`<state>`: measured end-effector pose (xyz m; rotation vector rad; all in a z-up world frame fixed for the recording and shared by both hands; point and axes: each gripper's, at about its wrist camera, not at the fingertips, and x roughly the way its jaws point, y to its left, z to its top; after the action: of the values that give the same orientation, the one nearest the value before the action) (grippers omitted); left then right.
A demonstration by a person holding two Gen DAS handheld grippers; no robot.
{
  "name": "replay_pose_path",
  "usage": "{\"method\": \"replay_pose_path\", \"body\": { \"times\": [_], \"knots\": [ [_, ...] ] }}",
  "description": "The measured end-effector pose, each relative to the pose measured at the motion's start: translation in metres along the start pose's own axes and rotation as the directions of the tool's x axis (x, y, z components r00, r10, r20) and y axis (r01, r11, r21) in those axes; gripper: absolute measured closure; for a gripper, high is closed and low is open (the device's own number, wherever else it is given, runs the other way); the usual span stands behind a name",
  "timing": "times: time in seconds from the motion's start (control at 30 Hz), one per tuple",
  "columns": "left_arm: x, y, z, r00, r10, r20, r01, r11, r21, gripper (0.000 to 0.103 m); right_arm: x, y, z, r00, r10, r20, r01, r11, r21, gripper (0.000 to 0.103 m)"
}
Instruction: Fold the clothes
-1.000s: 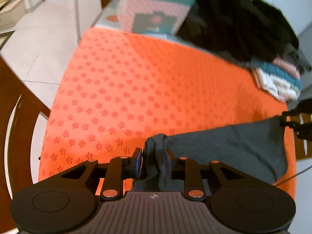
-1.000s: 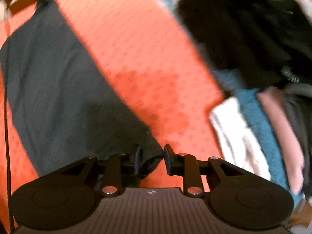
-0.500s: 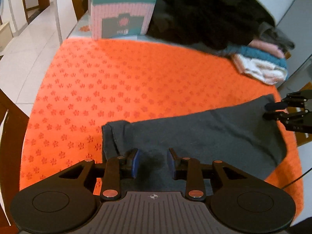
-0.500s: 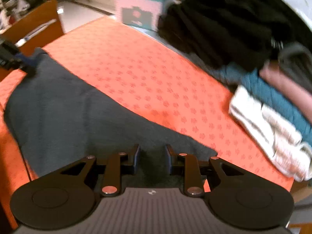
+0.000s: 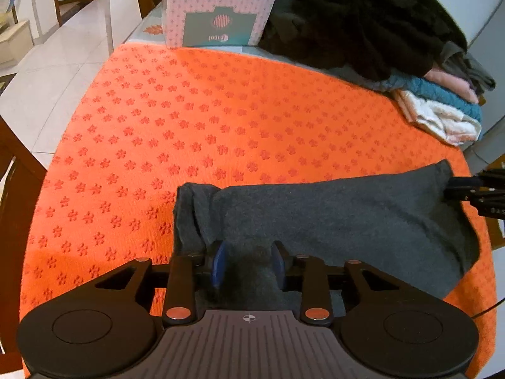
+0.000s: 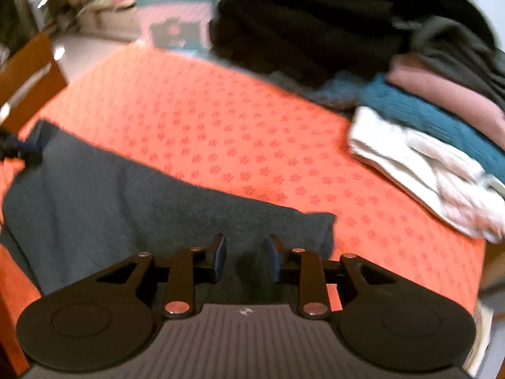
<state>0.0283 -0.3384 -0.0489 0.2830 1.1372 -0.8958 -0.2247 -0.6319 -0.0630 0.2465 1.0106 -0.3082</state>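
A dark grey garment point(image 5: 331, 221) lies spread flat as a long strip across the near part of the orange mat point(image 5: 189, 110); its left end is folded over in a narrow flap. My left gripper point(image 5: 249, 262) hovers open over the garment's near left part, with nothing between its fingers. My right gripper point(image 5: 473, 189) shows at the garment's right end. In the right wrist view, which is blurred, the right gripper point(image 6: 246, 252) is open above the garment point(image 6: 126, 195), near its corner. The left gripper point(image 6: 19, 151) sits at the cloth's far end.
A teal and pink box point(image 5: 221, 9) stands at the mat's far edge. A heap of black clothes point(image 5: 363, 22) lies beside it, with a stack of folded items point(image 5: 442, 107) at the far right. A wooden chair point(image 5: 12, 189) is on the left.
Both grippers have opened and let go of the garment's ends. The garment now lies flat on the mat, and both grippers have drawn back from it.
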Motion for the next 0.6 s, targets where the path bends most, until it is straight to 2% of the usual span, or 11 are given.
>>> {"method": "replay_pose_path", "body": {
  "times": [0.13, 0.2, 0.27, 0.43, 0.53, 0.6],
  "knots": [
    [-0.018, -0.007, -0.003, 1.000, -0.019, 0.016, 0.020, 1.000, -0.009, 0.061, -0.033, -0.013, -0.023, 0.999, -0.022, 0.041, 0.013, 0.981, 0.191, 0.050],
    [-0.021, -0.012, -0.006, 0.999, -0.037, 0.006, 0.037, 0.999, 0.000, 0.060, -0.046, -0.020, -0.041, 0.998, -0.031, 0.055, 0.013, 0.956, 0.293, 0.046],
    [-0.021, -0.017, -0.011, 0.998, -0.055, -0.011, 0.055, 0.998, 0.013, 0.059, -0.052, -0.027, -0.061, 0.998, -0.039, 0.058, 0.014, 0.926, 0.378, 0.036],
    [-0.019, -0.029, -0.022, 0.993, -0.099, -0.057, 0.102, 0.993, 0.052, 0.059, -0.057, -0.039, -0.111, 0.997, -0.052, 0.051, 0.015, 0.831, 0.557, 0.033],
    [-0.009, -0.042, -0.031, 0.986, -0.123, -0.111, 0.136, 0.983, 0.122, 0.059, -0.046, -0.043, -0.132, 0.997, -0.019, 0.078, -0.037, 0.757, 0.652, 0.031],
    [0.000, -0.049, -0.038, 0.981, -0.128, -0.149, 0.152, 0.975, 0.162, 0.059, -0.037, -0.047, -0.142, 0.993, 0.024, 0.115, -0.099, 0.697, 0.710, 0.031]
  ]
}}
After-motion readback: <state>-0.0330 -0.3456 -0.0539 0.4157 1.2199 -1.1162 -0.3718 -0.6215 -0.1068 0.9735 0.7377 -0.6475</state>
